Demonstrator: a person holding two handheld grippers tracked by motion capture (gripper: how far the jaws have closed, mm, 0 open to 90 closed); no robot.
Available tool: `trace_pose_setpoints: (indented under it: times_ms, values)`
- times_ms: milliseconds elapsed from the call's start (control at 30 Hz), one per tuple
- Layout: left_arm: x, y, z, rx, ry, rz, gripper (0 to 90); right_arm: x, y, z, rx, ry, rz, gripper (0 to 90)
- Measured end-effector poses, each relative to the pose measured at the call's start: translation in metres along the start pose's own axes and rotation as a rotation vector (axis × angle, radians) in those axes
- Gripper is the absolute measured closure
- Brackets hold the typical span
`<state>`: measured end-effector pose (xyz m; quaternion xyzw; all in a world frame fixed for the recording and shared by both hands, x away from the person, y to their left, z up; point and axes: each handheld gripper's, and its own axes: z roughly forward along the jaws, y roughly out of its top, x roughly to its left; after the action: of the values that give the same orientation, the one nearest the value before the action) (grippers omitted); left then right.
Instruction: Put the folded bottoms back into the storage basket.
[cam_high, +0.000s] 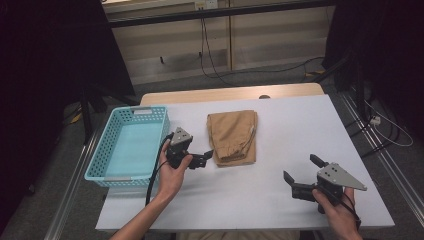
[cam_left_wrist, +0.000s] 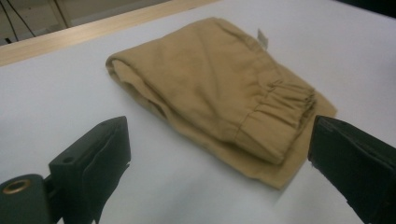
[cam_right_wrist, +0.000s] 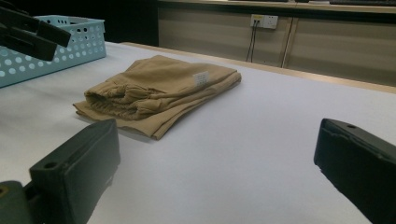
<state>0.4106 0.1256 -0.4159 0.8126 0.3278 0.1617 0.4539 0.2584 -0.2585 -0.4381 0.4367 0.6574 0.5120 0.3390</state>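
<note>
Item: folded tan garment (cam_high: 232, 136), elastic-waisted, small white label showing, lying flat on the white bench (cam_high: 300, 130) at the centre of the high view, slightly above the middle of the frame; it rests free, touched by nothing. Item: left gripper (cam_high: 202, 157), held in the person's left hand (cam_high: 172, 172) at lower centre-left of the high view, just beside the garment's lower left corner, its fingers (cam_left_wrist: 91, 154) standing wide apart; in the left gripper view the folded waistband end sits between and beyond them, which suggests the gripper is lined up to take that near edge (a judgement, as no contact is made). Item: right gripper (cam_high: 300, 172), in the right hand (cam_high: 337, 207) at lower right of the high view, well apart from the garment, fingers (cam_right_wrist: 77, 165) likewise spread wide and holding nothing; it points toward the cloth across bare bench, seemingly waiting its turn. Item: light blue perforated basket (cam_high: 102, 152), empty, at the left of the high view, just beside the left gripper and near the garment; its place alongside makes it the likely destination for the folded piece. Hazard noted: a one-corner grip may let the fold fall open.
</note>
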Motion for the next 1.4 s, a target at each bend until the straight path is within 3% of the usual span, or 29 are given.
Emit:
trace_pose_setpoints:
  times_ms: [133,367,400,467,533,633,700,867,1067,1267,1400]
  values:
    - [0.007,0.002,0.005,0.019,-0.025,-0.033,6.2,0.000,0.000,0.000,0.000,0.001,-0.002,0.3]
    - [0.015,0.015,0.016,0.045,0.010,-0.043,6.2,0.000,0.000,0.000,-0.006,0.012,-0.001,0.3]
    - [0.016,0.017,0.020,0.057,-0.001,-0.061,6.2,0.001,0.000,0.000,-0.006,0.013,-0.001,0.3]
    - [0.021,0.020,0.025,0.079,-0.062,-0.120,7.0,0.001,0.000,0.000,-0.007,0.014,-0.002,0.3]
    - [0.023,0.021,0.030,0.093,-0.040,-0.097,7.2,0.000,0.000,0.000,-0.005,0.014,-0.001,0.3]
    - [0.024,0.024,0.037,0.141,-0.032,-0.123,7.2,0.000,0.000,0.000,-0.004,0.013,0.001,0.4]
    - [0.025,0.027,0.040,0.149,-0.011,-0.101,7.2,0.000,0.001,-0.001,-0.007,0.010,0.004,0.5]
    - [0.029,0.031,0.049,0.162,0.025,-0.146,8.5,0.000,0.000,0.000,-0.005,0.009,0.002,0.5]
    - [0.039,0.029,0.065,0.184,0.025,-0.218,13.5,0.001,0.000,0.000,-0.004,0.012,-0.002,0.5]
    - [0.045,0.031,0.076,0.211,0.053,-0.245,16.1,0.001,0.000,0.001,-0.002,0.015,-0.003,0.7]
    - [0.048,0.031,0.080,0.238,0.029,-0.280,25.8,0.001,0.000,0.000,0.001,0.017,-0.007,0.7]
